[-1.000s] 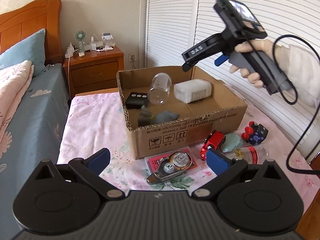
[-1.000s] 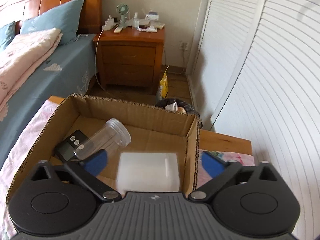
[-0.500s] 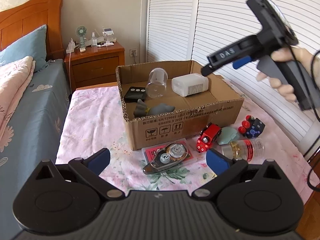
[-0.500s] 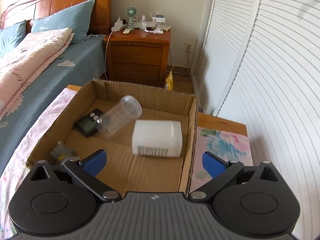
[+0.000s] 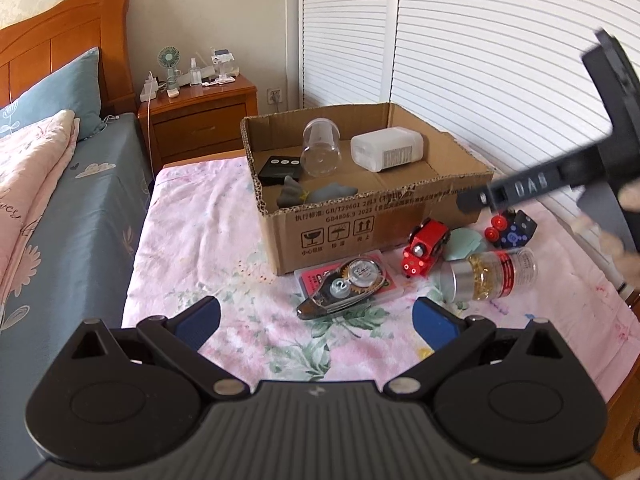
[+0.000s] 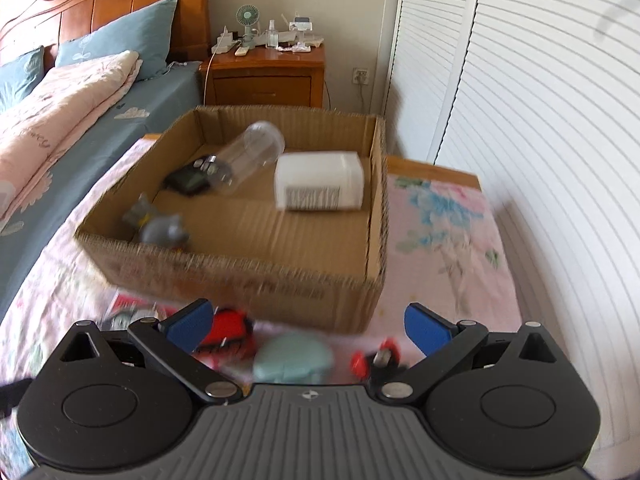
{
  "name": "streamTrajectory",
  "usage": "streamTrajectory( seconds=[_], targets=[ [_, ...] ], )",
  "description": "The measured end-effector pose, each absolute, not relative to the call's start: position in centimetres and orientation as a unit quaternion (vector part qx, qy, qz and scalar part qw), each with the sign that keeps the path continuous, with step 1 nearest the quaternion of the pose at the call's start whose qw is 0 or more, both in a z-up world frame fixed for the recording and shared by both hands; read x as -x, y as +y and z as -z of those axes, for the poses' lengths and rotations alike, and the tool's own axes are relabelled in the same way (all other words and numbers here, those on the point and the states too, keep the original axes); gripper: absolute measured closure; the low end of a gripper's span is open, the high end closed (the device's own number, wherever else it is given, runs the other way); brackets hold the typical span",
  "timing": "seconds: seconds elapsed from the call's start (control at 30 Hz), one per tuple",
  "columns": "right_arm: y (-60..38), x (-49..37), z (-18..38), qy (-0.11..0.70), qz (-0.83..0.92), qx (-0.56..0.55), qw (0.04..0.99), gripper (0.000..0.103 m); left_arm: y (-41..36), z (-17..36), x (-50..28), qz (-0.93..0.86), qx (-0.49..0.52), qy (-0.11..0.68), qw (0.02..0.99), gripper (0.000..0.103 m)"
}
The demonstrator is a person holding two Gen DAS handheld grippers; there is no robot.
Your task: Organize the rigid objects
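A cardboard box [image 5: 372,220] [image 6: 248,268] stands on the flowered cloth and holds a white block [image 5: 386,148] [image 6: 320,184], a clear jar [image 5: 321,147] [image 6: 248,156], a black device [image 5: 280,166] and a grey toy [image 5: 316,194] [image 6: 160,228]. In front of the box lie a tape dispenser [image 5: 344,286], a red toy train [image 5: 424,252] [image 6: 228,330], a teal piece [image 5: 464,242] [image 6: 294,356], a pill bottle [image 5: 492,274] and a red-and-black toy [image 5: 510,230]. My left gripper [image 5: 316,320] is open and empty, near the dispenser. My right gripper [image 6: 308,324] is open above the train and teal piece.
A bed with blue sheet [image 5: 68,208] and pink quilt runs along the left. A wooden nightstand [image 5: 196,120] with a small fan stands behind the table. White louvred doors [image 5: 480,60] line the right side. A hand [image 5: 616,236] holds the right gripper at the right edge.
The right gripper has drawn back from over the box and come down toward the toys in front of it. The left gripper pulled back slightly; the white block stays in the box.
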State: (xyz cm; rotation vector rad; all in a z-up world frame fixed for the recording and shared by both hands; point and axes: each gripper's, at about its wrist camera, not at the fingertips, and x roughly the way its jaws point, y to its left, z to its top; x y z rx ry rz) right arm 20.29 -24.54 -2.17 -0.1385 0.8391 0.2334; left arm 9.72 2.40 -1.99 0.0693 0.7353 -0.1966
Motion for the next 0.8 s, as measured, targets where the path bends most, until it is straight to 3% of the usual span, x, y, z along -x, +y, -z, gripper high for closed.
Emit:
streamTrajectory(
  seconds=[0.8],
  targets=[
    [-23.5,-15.5,5.5,0.429,-0.090,0.093,0.894,0.000,3.7,2.9,-8.6,0.111,-0.018,0.366,0.924,0.001]
  ],
)
